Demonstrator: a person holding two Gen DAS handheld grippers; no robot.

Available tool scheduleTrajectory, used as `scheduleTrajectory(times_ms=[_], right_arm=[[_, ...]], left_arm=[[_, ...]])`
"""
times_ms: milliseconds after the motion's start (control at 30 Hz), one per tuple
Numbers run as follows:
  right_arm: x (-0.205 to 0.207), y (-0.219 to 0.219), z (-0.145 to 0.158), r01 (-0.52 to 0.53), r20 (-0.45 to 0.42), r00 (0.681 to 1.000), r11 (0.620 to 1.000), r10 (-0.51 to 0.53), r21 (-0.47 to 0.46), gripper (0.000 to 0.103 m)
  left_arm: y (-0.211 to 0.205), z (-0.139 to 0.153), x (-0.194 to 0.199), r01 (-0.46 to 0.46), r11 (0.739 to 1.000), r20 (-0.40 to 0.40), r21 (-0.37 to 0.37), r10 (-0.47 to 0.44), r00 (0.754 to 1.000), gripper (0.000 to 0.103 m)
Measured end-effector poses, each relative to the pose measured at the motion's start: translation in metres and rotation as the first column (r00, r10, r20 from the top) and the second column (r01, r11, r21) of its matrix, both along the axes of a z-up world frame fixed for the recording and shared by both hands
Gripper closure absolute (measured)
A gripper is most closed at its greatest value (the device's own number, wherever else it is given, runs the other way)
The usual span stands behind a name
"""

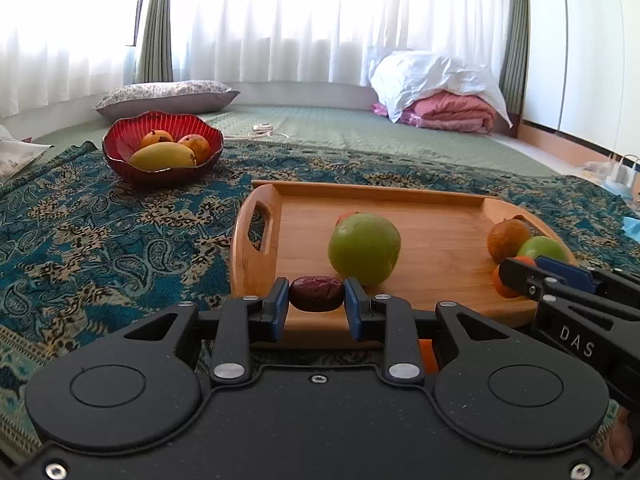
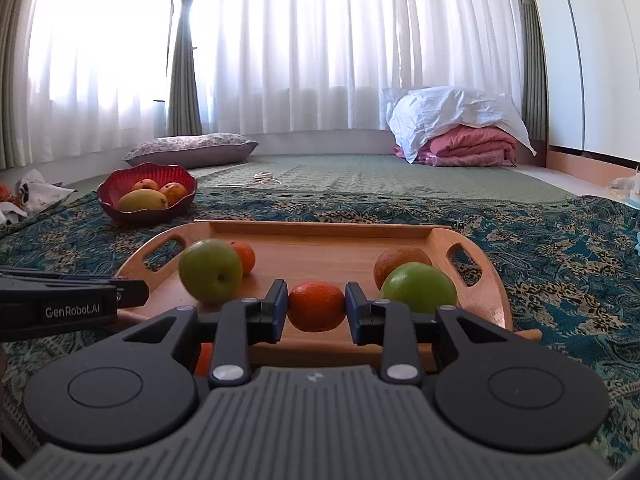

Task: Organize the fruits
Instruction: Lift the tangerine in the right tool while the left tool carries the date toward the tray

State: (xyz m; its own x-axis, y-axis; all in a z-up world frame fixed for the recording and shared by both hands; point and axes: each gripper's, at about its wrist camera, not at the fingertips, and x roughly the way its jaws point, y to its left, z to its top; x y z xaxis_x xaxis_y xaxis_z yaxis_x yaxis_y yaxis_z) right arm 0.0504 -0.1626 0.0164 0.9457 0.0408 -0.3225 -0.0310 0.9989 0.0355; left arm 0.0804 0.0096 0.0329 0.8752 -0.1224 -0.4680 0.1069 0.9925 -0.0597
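My left gripper [image 1: 316, 300] is shut on a dark red date [image 1: 316, 299] over the near edge of the wooden tray [image 1: 420, 204]. My right gripper [image 2: 316, 306] is shut on an orange tangerine [image 2: 316, 306] over the same tray [image 2: 320, 236]; it also shows in the left wrist view [image 1: 520, 276]. On the tray lie a green apple [image 1: 364, 248] with a small tangerine [image 2: 245, 257] behind it, a second green apple [image 2: 418, 286] and a brownish orange [image 2: 400, 262]. A red bowl [image 1: 120, 148] at the far left holds a yellow mango [image 1: 164, 156] and two orange fruits.
The tray and the bowl rest on a blue patterned cloth [image 1: 100, 240] on the floor. A flowered pillow [image 1: 168, 96], a white cable [image 1: 264, 131], folded pink bedding under a white sheet [image 1: 440, 92] and crumpled paper [image 2: 36, 192] lie beyond.
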Motion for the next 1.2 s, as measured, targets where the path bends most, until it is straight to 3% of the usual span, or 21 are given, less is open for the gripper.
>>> scheduleTrajectory(times_ms=[600, 1200], right_arm=[[0.034, -0.009, -0.015, 0.065, -0.093, 0.994, 0.996, -0.059, 0.065, 0.068], [0.031, -0.007, -0.019, 0.060, -0.076, 0.996, 0.997, -0.056, 0.048, 0.068]], left_arm=[[-0.009, -0.015, 0.045, 0.000, 0.999, -0.035, 0.050, 0.002, 0.999, 0.075], [-0.010, -0.028, 0.047, 0.007, 0.998, -0.065, 0.064, -0.002, 0.998, 0.075]])
